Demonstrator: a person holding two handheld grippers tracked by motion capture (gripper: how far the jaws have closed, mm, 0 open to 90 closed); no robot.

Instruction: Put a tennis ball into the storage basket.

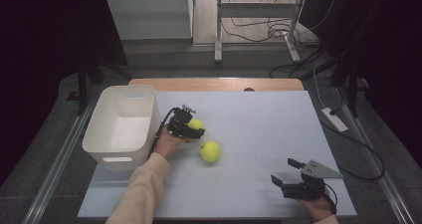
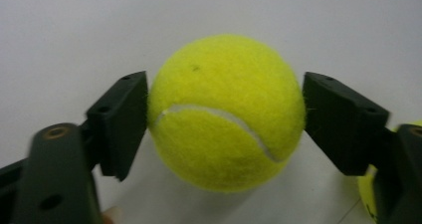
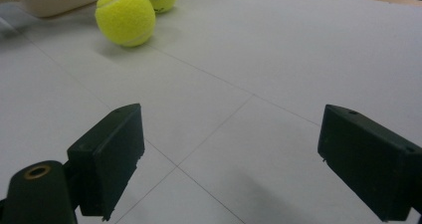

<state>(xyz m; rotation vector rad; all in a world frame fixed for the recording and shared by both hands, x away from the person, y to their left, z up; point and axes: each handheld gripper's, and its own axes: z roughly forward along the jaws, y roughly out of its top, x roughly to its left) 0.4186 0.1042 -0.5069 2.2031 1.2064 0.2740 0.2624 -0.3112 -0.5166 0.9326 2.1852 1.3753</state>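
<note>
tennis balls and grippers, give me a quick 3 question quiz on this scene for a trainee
1. True or false: the white bin holds a tennis ball.
2. How many tennis balls lie on the table?
3. Which gripper has a ball between its jaws? A) left B) right

Key
1. False; what shows of the bin is bare.
2. Two: one ball at the left gripper, a free ball beside it.
3. A; the right gripper is open over bare table.

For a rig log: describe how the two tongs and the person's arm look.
Both tongs are black with blocky, flat-faced jaws. The left tongs trail a black cable; the right tongs carry a grey three-cornered plate. A brass-coloured ring shows near each left jaw. The left sleeve is cream.
</note>
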